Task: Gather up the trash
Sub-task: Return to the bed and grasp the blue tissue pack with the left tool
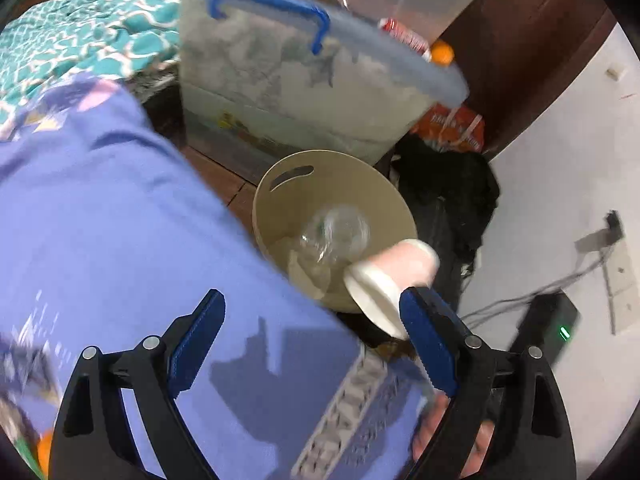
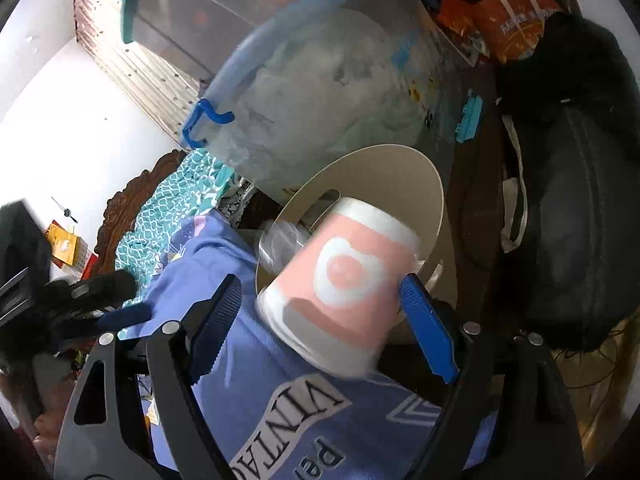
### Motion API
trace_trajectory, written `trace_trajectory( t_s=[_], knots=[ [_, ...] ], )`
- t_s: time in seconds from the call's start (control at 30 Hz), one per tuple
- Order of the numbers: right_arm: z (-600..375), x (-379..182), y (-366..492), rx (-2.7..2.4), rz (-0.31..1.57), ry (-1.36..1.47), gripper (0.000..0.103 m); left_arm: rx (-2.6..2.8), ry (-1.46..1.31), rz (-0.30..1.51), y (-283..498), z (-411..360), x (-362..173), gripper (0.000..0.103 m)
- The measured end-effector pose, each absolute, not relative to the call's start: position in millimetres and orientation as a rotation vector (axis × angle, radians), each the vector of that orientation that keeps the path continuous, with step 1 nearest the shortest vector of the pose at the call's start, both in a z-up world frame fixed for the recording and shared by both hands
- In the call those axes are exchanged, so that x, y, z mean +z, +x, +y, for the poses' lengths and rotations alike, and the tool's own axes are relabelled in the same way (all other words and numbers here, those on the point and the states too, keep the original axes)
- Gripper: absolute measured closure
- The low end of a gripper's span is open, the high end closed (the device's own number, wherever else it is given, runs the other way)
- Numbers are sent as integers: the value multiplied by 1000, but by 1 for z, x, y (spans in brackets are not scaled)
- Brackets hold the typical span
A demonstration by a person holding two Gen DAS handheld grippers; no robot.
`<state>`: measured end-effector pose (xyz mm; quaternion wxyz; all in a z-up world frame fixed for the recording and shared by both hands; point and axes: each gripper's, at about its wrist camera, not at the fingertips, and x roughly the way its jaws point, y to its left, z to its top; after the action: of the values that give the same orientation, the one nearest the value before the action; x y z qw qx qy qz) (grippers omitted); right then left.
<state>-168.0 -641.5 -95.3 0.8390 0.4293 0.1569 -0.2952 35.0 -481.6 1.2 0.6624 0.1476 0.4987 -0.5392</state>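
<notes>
A beige round trash bin (image 1: 340, 184) stands on the floor beside the bed; it also shows in the right wrist view (image 2: 392, 172). Clear crumpled plastic (image 1: 336, 236) and white scraps lie inside it. A pink and white paper cup (image 2: 340, 284) lies tilted between my right gripper's (image 2: 320, 320) spread fingers, its mouth toward the bin; it looks loose, touching only the right finger. The cup (image 1: 392, 280) also shows at the bin's rim in the left wrist view. My left gripper (image 1: 312, 344) is open and empty over the purple bedsheet.
A purple printed bedsheet (image 1: 120, 240) and a teal patterned cloth (image 1: 80, 36) cover the bed. A clear storage box (image 1: 288, 80) with a blue handle stands behind the bin. A black bag (image 1: 448, 200), orange snack packets (image 1: 456, 128) and a black power strip (image 1: 548, 324) lie on the floor.
</notes>
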Motion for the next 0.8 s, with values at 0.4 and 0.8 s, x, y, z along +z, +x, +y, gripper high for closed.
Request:
trace_trajectory(
  t_s=[0.4, 0.8],
  knots=[
    [-536, -70, -120, -433, 388, 773, 24, -905, 129, 944, 65, -176, 41, 18],
    [-394, -66, -19, -11, 630, 626, 55, -655, -129, 999, 88, -19, 6, 19]
  ],
)
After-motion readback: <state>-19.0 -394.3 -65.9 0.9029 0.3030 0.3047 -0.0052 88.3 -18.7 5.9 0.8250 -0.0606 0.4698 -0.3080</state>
